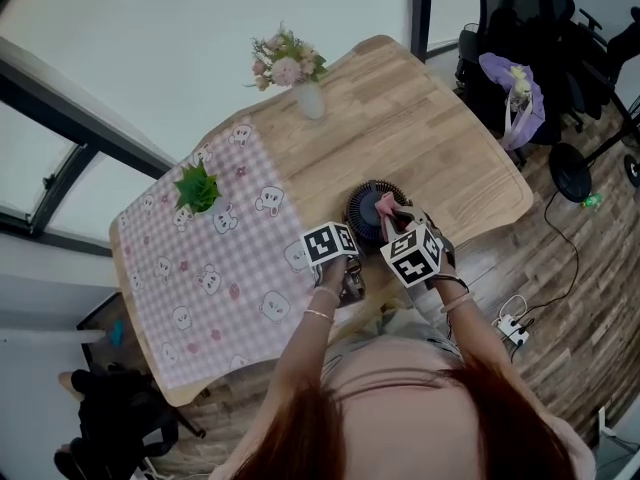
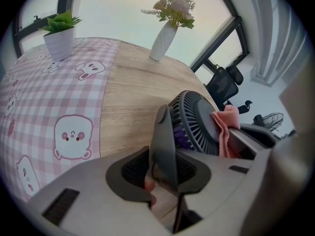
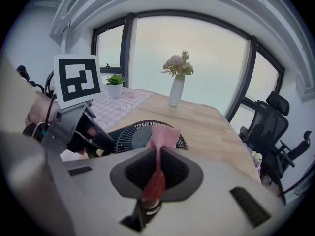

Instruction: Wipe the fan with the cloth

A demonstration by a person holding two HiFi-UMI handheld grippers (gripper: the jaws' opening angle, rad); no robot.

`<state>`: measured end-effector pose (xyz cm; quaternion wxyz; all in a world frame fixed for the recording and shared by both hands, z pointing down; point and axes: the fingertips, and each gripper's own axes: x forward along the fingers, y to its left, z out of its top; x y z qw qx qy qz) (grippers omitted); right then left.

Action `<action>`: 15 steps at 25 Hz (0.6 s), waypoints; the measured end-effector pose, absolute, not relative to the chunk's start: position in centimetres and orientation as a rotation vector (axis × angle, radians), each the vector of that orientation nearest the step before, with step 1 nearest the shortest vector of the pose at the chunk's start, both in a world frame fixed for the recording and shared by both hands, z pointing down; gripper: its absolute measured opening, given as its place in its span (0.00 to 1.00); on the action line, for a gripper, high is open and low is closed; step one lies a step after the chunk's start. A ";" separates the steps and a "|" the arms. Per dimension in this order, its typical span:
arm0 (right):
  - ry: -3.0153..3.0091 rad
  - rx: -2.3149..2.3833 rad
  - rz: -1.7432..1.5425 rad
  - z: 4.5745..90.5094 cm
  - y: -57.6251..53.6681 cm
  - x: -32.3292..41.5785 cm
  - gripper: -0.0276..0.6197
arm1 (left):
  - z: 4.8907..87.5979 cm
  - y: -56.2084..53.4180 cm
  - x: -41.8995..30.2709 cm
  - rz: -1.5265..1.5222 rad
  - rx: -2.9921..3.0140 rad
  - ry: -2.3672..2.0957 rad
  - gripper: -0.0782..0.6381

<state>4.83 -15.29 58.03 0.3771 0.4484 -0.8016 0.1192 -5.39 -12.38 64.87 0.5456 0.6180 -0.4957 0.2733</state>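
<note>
Left tool (image 2: 165, 154) clamps the round dark plastic fan (image 2: 197, 119); right tool (image 3: 156, 168) pinches a pink cloth (image 3: 165, 135) on its grille (wooden counter (image 1: 440, 138) edge close).

I'm working in what looks like an office corner made homely: tall windows (image 3: 189, 48), black swivel chairs (image 1: 520, 8), a power strip (image 1: 512, 330) on the wood floor (image 1: 590, 298), and a wooden tabletop (image 1: 430, 138) carrying a cartoon-print checked tablecloth (image 1: 200, 268), flower vase (image 1: 310, 98) and potted plant (image 1: 197, 188).
</note>
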 end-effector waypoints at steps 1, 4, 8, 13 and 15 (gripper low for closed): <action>-2.061 1.142 0.310 57.9 -15.0 4.9 0.08 | 64.8 -12.3 -5.4 0.651 1.467 -1.178 0.26; -2.113 1.149 0.327 57.0 -14.7 4.9 0.08 | 64.7 -12.2 -5.4 0.662 1.471 -1.180 0.26; -2.180 1.166 0.305 55.6 -14.3 5.2 0.08 | 64.4 -11.8 -5.3 0.680 1.487 -1.174 0.26; -2.250 1.162 0.277 54.4 -13.2 5.7 0.08 | 63.4 -11.2 -5.4 0.674 1.500 -1.197 0.29; -2.274 1.164 0.264 54.0 -12.9 5.9 0.08 | 62.8 -11.1 -5.5 0.667 1.511 -1.222 0.29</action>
